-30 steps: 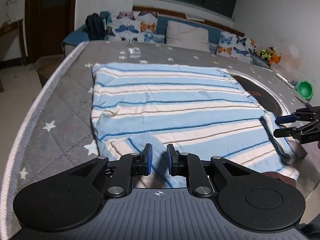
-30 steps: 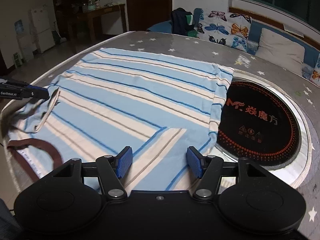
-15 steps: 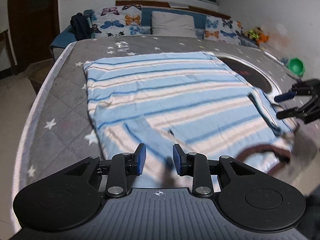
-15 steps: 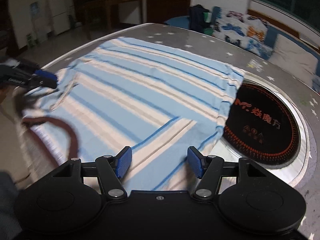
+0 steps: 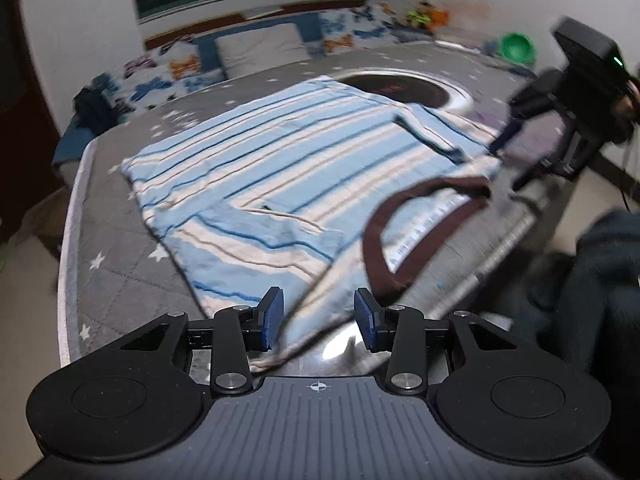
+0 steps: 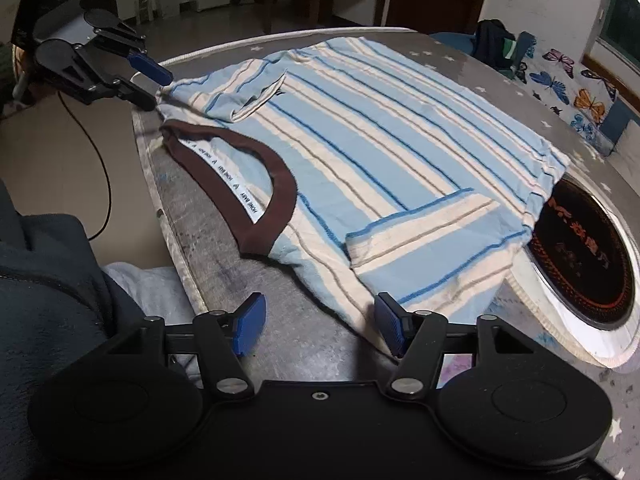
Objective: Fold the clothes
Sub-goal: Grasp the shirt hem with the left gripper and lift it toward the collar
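Observation:
A light-blue and cream striped T-shirt with a brown collar lies flat on the grey star-print table; it also shows in the right wrist view, collar toward the near edge, both sleeves folded in. My left gripper is open, its jaws on either side of the shirt's shoulder edge, not gripping it. It also shows far left in the right wrist view, open at the shoulder corner. My right gripper is open and empty at the other shoulder corner; it also shows in the left wrist view.
A round black induction plate is set in the table beside the shirt. Butterfly-print cushions line a bench beyond. A green bowl stands at the far edge. The person's dark-clad legs are at the table's near edge.
The left gripper has opened, letting go of the sleeve, which now lies folded on the shirt, and has moved to the shoulder edge. The right gripper has drawn back to the collar end.

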`<action>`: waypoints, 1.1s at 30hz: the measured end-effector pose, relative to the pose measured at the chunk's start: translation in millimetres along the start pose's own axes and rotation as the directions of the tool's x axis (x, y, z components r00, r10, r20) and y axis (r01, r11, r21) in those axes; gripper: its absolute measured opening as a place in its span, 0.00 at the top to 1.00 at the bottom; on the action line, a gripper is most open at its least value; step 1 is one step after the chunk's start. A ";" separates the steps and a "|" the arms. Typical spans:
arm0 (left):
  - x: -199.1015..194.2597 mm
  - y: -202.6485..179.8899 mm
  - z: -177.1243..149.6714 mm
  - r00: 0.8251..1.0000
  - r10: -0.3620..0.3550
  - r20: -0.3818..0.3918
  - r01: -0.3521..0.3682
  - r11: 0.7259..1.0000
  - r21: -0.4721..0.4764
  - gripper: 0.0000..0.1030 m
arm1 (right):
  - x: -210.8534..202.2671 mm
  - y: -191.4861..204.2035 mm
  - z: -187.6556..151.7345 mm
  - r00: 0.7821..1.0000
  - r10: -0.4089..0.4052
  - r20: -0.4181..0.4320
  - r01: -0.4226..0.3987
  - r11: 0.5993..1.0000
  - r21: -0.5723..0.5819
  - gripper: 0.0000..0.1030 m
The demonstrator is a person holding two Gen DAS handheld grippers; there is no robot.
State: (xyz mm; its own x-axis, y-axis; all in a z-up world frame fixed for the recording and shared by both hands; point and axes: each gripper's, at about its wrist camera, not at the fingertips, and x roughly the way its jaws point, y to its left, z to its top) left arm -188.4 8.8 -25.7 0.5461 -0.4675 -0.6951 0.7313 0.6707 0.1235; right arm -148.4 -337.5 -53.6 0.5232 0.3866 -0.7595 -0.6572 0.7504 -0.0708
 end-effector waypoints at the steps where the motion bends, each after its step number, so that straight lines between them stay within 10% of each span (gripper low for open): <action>1: 1.4 -2.9 -0.4 1.000 -0.005 0.000 0.005 1.000 0.021 0.60 | -0.3 3.1 -1.1 1.000 0.004 -0.003 -0.004 1.000 -0.012 0.43; 13: 26.8 -20.6 -3.5 1.000 -0.012 -0.017 0.014 0.987 0.163 0.61 | 0.5 21.0 -3.4 0.999 0.030 -0.015 -0.031 0.996 -0.086 0.66; 18: 28.9 -23.6 -2.0 1.000 0.007 -0.002 -0.007 0.983 0.184 0.85 | 3.7 14.7 3.5 1.000 0.025 -0.005 -0.026 0.997 -0.066 0.81; 33: 61.2 28.7 41.8 0.996 0.065 0.065 -0.064 0.998 -0.018 0.91 | 13.4 -4.3 24.1 1.000 0.011 0.026 -0.011 1.000 -0.008 0.88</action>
State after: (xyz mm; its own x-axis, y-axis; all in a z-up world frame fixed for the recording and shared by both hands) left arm -116.9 -24.6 -35.1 0.6179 -0.4598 -0.6378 0.6876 0.7094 0.1548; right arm -125.5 -322.6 -47.9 0.5298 0.4083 -0.7434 -0.6668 0.7421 -0.0676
